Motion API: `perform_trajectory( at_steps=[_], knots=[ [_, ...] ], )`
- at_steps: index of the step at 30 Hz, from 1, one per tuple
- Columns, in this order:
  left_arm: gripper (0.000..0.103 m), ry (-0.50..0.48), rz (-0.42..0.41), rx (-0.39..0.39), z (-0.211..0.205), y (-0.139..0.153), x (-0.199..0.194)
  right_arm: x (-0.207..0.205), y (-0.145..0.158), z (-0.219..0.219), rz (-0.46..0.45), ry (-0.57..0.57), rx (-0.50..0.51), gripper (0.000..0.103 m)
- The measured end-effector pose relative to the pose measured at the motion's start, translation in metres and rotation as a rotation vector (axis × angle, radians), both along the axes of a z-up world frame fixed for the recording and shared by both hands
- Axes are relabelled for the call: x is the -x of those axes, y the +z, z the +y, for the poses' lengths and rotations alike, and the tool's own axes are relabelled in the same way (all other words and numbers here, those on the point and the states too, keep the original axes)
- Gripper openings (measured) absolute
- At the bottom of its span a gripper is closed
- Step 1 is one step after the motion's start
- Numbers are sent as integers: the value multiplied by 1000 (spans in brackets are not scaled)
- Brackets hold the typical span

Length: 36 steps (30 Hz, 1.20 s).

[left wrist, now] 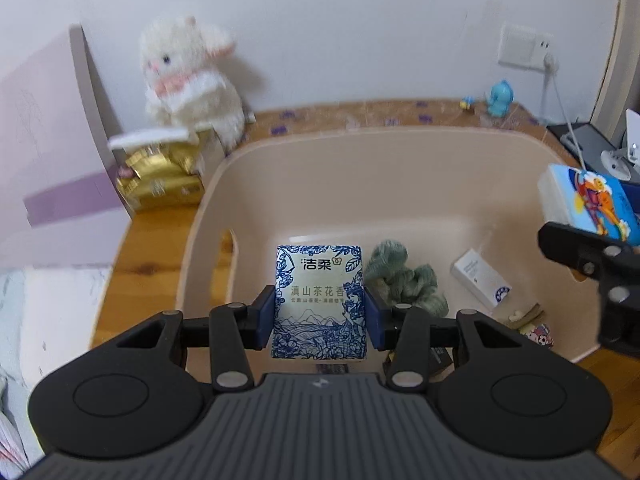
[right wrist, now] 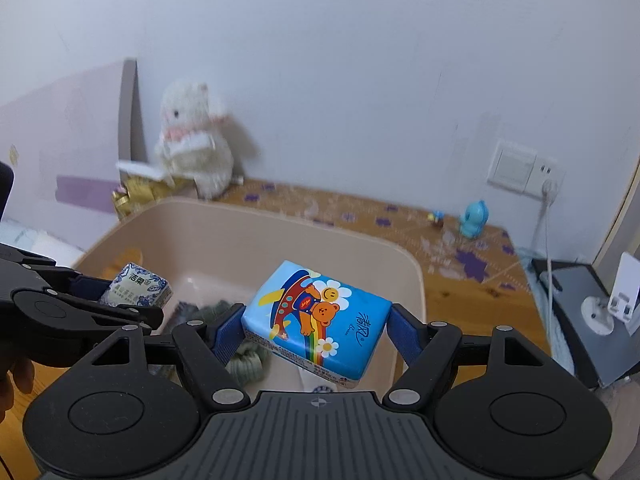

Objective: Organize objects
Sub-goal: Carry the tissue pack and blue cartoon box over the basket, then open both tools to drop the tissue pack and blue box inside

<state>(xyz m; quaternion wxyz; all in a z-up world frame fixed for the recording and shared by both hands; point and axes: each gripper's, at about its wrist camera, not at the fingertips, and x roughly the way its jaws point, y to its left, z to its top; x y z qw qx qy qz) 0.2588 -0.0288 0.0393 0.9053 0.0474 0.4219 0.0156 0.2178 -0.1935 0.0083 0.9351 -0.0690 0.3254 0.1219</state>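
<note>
My left gripper is shut on a blue-and-white patterned tissue pack and holds it above the near part of a beige plastic bin. My right gripper is shut on a bright blue tissue pack with a cartoon bear, held tilted above the same bin. In the left wrist view the right gripper and its blue pack show at the right edge. In the right wrist view the left gripper and its pack show at the left.
Inside the bin lie a green knitted item, a small white box and small items at the near right corner. Behind the bin on the wooden table are a white plush rabbit, a gold tissue package and a blue toy.
</note>
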Motion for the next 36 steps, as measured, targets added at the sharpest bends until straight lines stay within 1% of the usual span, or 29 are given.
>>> perform_trajectory(
  at_steps=[4,6,9,10,12,13,14,15,16,17,19,22,25,31,36],
  knots=[
    [48,12,59,-25,0,-15,-11,-13,-17,4,74,-3,15,74],
    [48,12,93,-20,2,-22,-15,-15,-24,4,105,0,18,74],
    [48,16,108,-3,6,-25,-16,-16,-30,3,140,-1,19,76],
    [48,12,106,-2,6,-25,-15,-15,-30,2,142,-1,18,80],
    [54,7,94,-6,6,-21,-12,-11,-27,2,134,10,15,82],
    [62,-2,81,-4,5,-17,-9,-8,-25,1,124,11,17,87],
    [77,-2,68,-9,4,-13,-6,-4,-21,0,110,9,20,90],
    [82,-1,48,-15,3,-8,-3,0,-17,-1,96,7,22,92],
    [87,-2,20,-22,3,-3,2,4,-13,-2,84,6,25,96],
    [88,-3,1,-27,2,2,6,7,-8,-4,78,6,27,101],
    [88,-8,-17,-21,2,11,14,16,0,-7,59,5,36,103],
    [88,-20,-38,-10,2,23,26,29,10,-9,55,19,57,103],
    [88,-39,-54,-24,-1,32,39,40,15,-11,73,26,64,103],
    [89,-46,-70,-38,-3,41,69,66,20,-13,83,26,54,103],
    [89,-43,-75,-19,3,47,95,87,22,-17,93,11,48,103]
  ],
)
